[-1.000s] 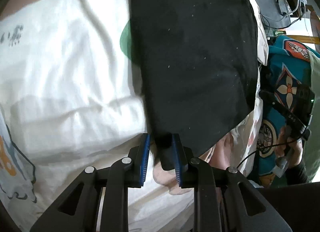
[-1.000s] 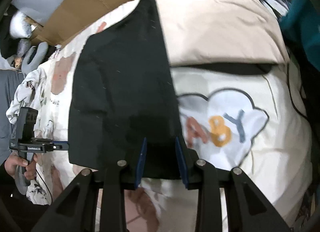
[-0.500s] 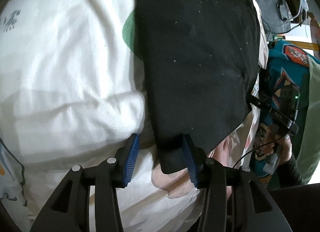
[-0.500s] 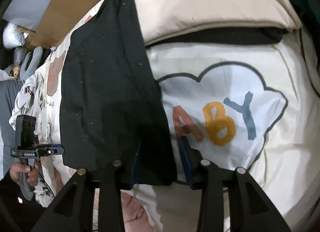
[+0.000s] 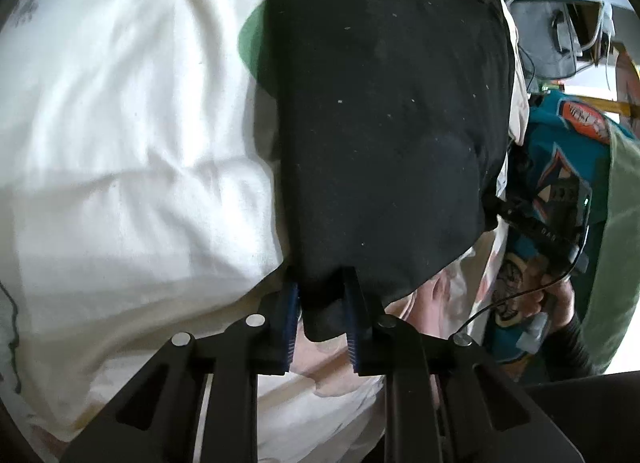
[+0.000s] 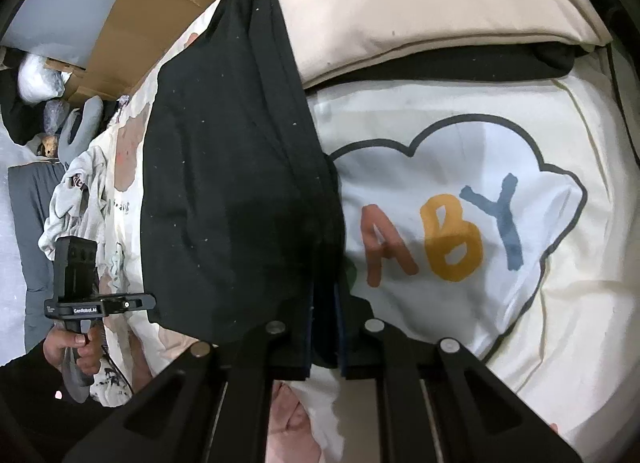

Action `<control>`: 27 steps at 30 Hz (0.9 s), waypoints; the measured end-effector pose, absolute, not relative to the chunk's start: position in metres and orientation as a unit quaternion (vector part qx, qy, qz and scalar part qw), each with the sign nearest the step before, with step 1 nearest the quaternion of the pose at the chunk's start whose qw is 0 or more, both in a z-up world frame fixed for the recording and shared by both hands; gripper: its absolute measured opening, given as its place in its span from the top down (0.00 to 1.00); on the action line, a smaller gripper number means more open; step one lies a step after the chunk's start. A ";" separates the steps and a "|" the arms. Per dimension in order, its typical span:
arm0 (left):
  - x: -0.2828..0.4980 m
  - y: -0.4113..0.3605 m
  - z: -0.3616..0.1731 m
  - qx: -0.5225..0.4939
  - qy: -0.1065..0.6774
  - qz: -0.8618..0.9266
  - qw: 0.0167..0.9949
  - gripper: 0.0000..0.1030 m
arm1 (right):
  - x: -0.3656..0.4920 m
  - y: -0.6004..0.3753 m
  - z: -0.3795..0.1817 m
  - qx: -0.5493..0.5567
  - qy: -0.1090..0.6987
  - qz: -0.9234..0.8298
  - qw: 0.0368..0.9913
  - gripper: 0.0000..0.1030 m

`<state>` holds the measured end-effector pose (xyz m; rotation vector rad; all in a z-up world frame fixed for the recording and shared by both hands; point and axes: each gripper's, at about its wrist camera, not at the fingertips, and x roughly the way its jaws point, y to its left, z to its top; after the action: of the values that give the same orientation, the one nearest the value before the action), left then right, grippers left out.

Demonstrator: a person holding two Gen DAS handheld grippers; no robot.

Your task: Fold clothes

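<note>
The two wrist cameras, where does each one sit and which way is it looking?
Left wrist: sits on the left gripper, looking steeply down along it at the near corner of the black garment on white bedding; the right hand shows at right.
Right wrist: sits on the right gripper, looking down at the garment's other near corner beside a cloud print; the left hand shows at left.
Shared: the same black garment, both jaws closed on it.

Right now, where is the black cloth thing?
The black folded garment lies on the white printed bedsheet, left of the colourful cloud lettering in the right wrist view. Its near edge is pinched by both tongs, left and right.
</note>
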<state>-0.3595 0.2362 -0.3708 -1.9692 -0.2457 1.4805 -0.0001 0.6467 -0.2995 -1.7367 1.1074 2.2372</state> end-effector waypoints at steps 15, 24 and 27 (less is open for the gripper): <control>-0.376 0.240 -0.384 -0.751 -0.141 0.554 0.331 0.81 | -0.014 0.653 -0.313 -0.563 0.384 0.731 0.025 0.68; -0.379 0.242 -0.349 -0.743 -0.115 0.559 0.350 0.94 | -0.011 0.647 -0.296 -0.567 0.393 0.724 0.000 0.92; -0.383 0.243 -0.342 -0.743 -0.105 0.562 0.349 0.95 | -0.008 0.645 -0.290 -0.566 0.401 0.721 -0.002 0.92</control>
<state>-0.3829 0.2426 -0.3416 -1.9245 -0.2717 1.4553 -0.0083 0.6455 -0.2903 -1.7785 1.2598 2.2672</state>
